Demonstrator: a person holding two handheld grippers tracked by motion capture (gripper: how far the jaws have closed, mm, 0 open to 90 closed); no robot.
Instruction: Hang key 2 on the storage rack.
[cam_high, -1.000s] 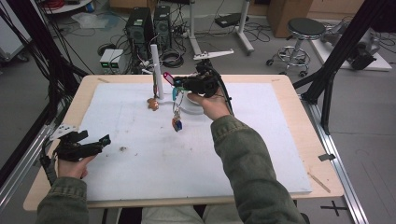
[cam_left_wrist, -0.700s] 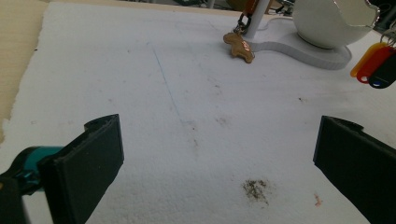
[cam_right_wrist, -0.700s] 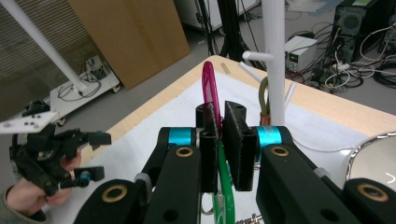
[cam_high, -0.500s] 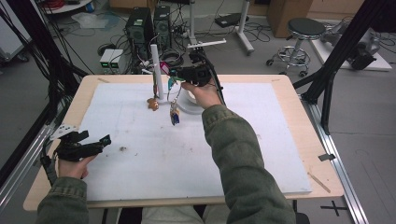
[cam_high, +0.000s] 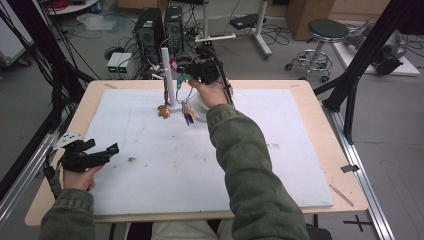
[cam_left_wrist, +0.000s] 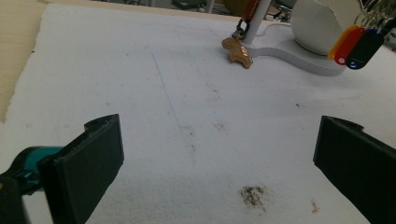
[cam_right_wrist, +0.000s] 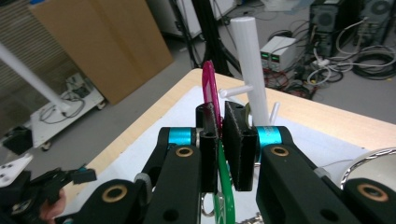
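High view: we hold a bunch of keys (cam_high: 187, 111) beside the white stand (cam_high: 166, 75).
Our right gripper (cam_high: 192, 73) pinches its pink tag (cam_right_wrist: 208, 88) near the pegs; our left gripper (cam_high: 102, 152) rests released on the tabletop (cam_high: 150, 165).

stand (cam_high: 167, 75) white | carabiner (cam_right_wrist: 209, 89) magenta | tags (cam_left_wrist: 356, 44) orange, red, navy

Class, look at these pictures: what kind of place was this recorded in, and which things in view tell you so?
Most likely a lab or workshop set up for recording. A wooden table stands in a black camera frame, desktop computer towers and loose cables sit on the floor, and a rolling stool stands nearby.
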